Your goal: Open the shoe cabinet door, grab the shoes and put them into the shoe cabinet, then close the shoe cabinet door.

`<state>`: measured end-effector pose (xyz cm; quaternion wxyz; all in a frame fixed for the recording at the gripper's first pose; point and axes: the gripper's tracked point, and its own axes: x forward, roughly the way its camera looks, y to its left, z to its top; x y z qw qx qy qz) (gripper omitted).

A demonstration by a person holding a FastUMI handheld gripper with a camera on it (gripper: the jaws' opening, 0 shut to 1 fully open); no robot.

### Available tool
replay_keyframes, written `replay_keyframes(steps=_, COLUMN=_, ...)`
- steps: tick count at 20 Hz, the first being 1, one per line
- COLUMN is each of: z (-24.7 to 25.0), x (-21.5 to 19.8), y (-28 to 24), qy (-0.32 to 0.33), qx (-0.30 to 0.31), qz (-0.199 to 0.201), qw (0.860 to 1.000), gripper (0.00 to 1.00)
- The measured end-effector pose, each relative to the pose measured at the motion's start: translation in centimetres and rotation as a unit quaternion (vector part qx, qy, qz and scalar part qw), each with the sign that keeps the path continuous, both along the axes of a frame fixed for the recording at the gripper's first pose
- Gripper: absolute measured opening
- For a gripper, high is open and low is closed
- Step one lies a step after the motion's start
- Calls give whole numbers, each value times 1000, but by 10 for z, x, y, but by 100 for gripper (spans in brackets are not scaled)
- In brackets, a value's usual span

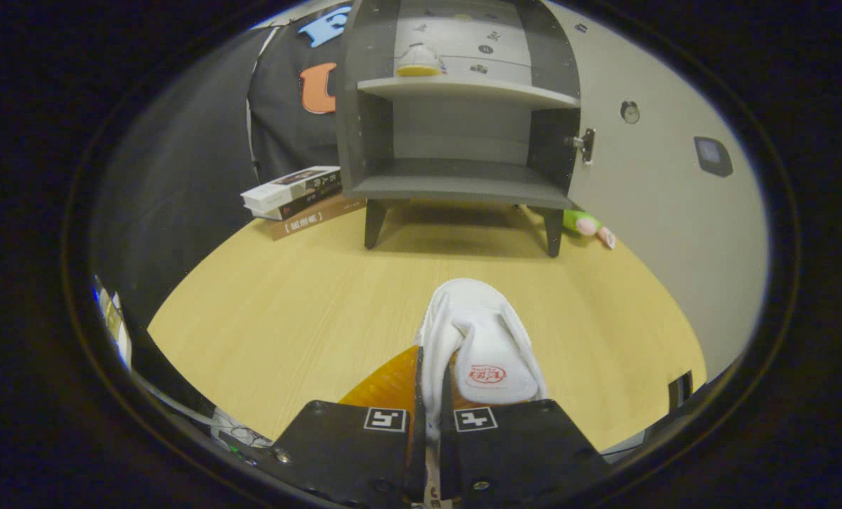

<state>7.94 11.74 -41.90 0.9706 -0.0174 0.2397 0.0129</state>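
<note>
A white shoe (481, 339) with an orange sole (385, 385) sticks out forward from between my fingers, toe pointing toward the cabinet. My gripper (431, 403) is shut on the shoe's side wall near the heel. Beyond it on the wooden table stands the grey shoe cabinet (459, 127), open, with its door (647, 184) swung out to the right. A second white shoe with an orange sole (418, 60) rests on the cabinet's upper shelf (463, 88). The lower shelf (456, 185) is bare.
A stack of books (297, 198) lies left of the cabinet. A green and pink toy (589, 225) lies by the cabinet's right leg, under the door. The wooden table (286, 311) stretches between my fingers and the cabinet.
</note>
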Motion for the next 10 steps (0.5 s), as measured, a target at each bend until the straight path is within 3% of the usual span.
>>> replay_keyframes(steps=10, z=215, x=18, y=-27, qy=-133, qx=-17, qz=-19, qw=991, gripper=11)
